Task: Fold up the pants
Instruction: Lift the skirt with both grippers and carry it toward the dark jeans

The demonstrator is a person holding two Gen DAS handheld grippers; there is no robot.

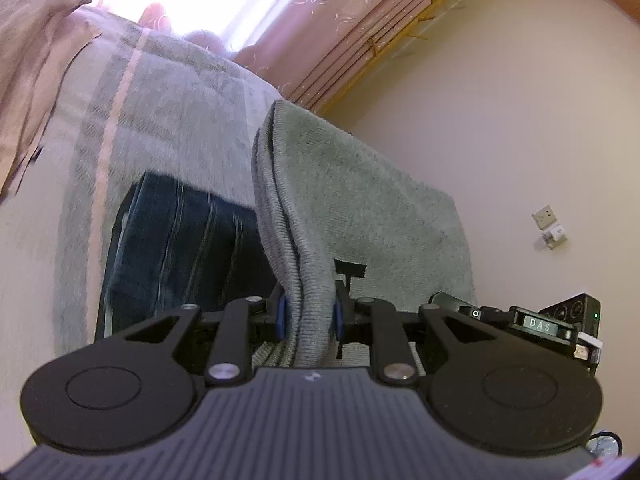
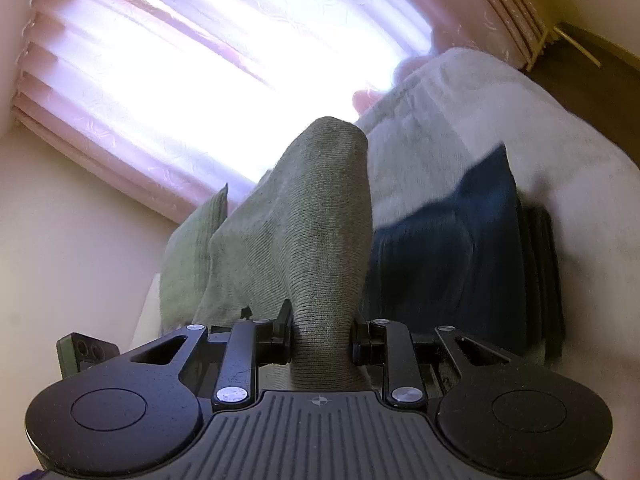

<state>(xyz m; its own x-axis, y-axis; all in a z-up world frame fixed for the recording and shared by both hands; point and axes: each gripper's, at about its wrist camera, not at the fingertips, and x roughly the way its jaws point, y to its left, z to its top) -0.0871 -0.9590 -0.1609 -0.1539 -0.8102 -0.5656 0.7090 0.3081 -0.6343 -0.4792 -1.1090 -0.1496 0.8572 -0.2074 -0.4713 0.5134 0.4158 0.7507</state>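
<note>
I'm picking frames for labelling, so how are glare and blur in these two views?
Left wrist view: the window behind the pink curtain is blown out white; the striped bed cover and dark blue folded jeans are motion-smeared. Right wrist view: glare fills the upper half; the grey knitted pants stay fairly sharp.

dark folded jeans [image 1: 180, 240] ahead on bed [image 1: 168, 112]
</note>
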